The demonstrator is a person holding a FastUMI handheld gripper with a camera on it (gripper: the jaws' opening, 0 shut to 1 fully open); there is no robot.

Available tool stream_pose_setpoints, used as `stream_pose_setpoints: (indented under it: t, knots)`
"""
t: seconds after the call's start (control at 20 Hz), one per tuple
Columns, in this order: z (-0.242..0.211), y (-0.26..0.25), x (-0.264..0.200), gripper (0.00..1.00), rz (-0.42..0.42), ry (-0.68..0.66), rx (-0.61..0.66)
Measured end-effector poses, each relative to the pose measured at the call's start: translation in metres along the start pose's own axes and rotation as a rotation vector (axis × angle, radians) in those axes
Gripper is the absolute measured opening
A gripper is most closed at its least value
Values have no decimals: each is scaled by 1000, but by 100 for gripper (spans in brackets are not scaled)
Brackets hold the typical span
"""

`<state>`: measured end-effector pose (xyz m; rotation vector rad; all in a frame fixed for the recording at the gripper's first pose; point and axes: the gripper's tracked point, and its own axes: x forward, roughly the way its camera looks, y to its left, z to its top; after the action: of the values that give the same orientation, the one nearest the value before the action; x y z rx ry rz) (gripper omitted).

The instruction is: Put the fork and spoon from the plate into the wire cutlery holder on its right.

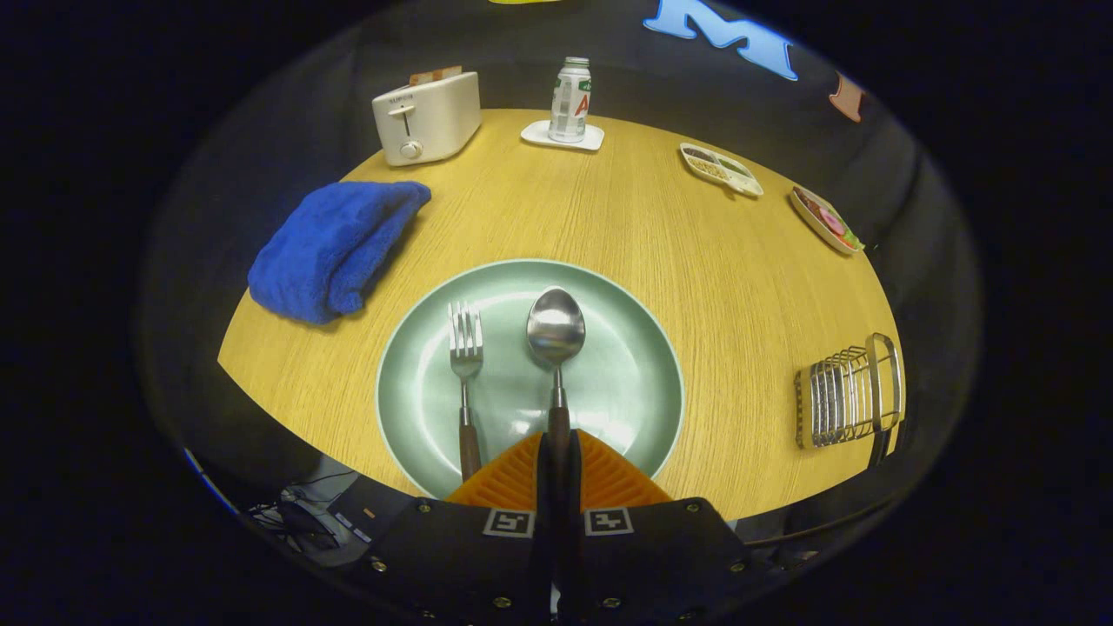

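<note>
A pale green plate (pixel 635 348) lies on the wooden table just ahead of my fingers. On it a fork (pixel 465 365) lies left of a spoon (pixel 556 335), both with dark handles pointing toward me. My gripper (pixel 557 452) is shut on the spoon's handle, which runs between the two fingers; the spoon's bowl sticks out beyond them over the plate. The fork's handle ends beside the left finger (pixel 509 478), untouched. The wire cutlery holder (pixel 848 391) stands to the right of the plate near the table's edge.
A folded blue towel (pixel 335 248) lies left of the plate. At the far side stand a white toaster (pixel 426 117), a can on a white coaster (pixel 569 100), a divided snack tray (pixel 722 168) and a small dish of food (pixel 826 219).
</note>
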<state>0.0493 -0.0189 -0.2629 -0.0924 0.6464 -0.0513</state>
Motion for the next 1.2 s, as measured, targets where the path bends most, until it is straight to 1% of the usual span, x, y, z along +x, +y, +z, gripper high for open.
stream_pose_setpoints:
  t: [0.15, 0.35, 0.5, 0.65, 0.95, 1.2]
  knots:
    - [17, -7, -8, 7, -25, -52, 26]
    - [37, -29, -24, 7, -74, -116, 76]
    - [50, -55, -39, 7, -130, -147, 127]
    - [60, -83, -57, 7, -190, -172, 207]
    - [58, -139, -83, 7, -303, -176, 341]
    - [33, -175, -95, 7, -371, -130, 468]
